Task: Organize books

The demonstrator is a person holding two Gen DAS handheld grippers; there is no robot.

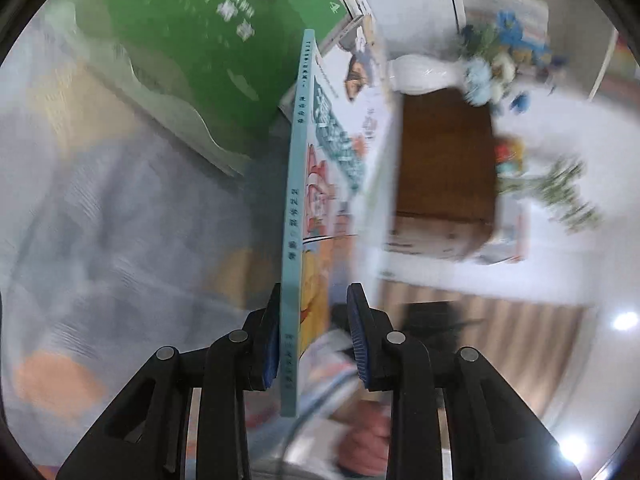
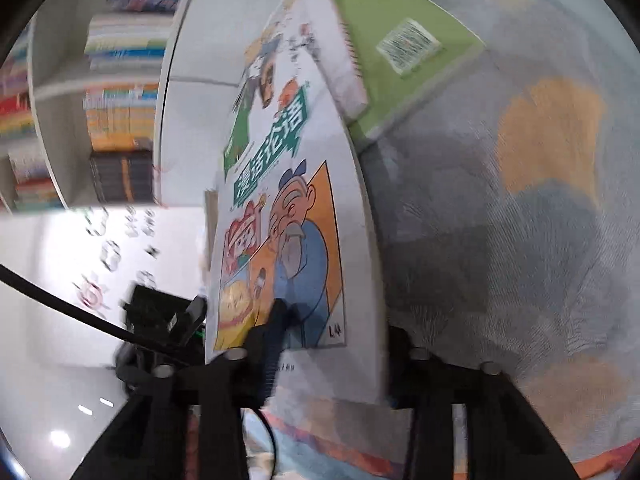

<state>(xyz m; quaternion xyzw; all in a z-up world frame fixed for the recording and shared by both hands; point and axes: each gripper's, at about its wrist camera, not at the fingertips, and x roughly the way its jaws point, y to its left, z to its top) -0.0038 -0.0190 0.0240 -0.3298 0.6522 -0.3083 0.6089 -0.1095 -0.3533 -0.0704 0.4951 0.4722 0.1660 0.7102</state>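
A thin comic book with a teal spine (image 1: 294,208) stands on edge between the pads of my left gripper (image 1: 314,304), spine toward the camera; the left pad lies against its back cover. The right wrist view shows its front cover (image 2: 288,232), with a bearded cartoon man on orange. My right gripper (image 2: 336,320) is shut on the lower part of this same book. One finger (image 2: 276,320) lies across the cover and the other is hidden behind the book. The left gripper (image 2: 168,320) shows as a black blur at the book's left edge.
A green book (image 1: 192,40) (image 2: 400,60) lies on the grey and orange patterned cloth (image 2: 520,240), partly over another cartoon-covered book (image 1: 360,68). A white vase of blue flowers (image 1: 492,64) and a brown wooden piece (image 1: 444,160) stand beyond. Filled bookshelves (image 2: 120,100) are at the left.
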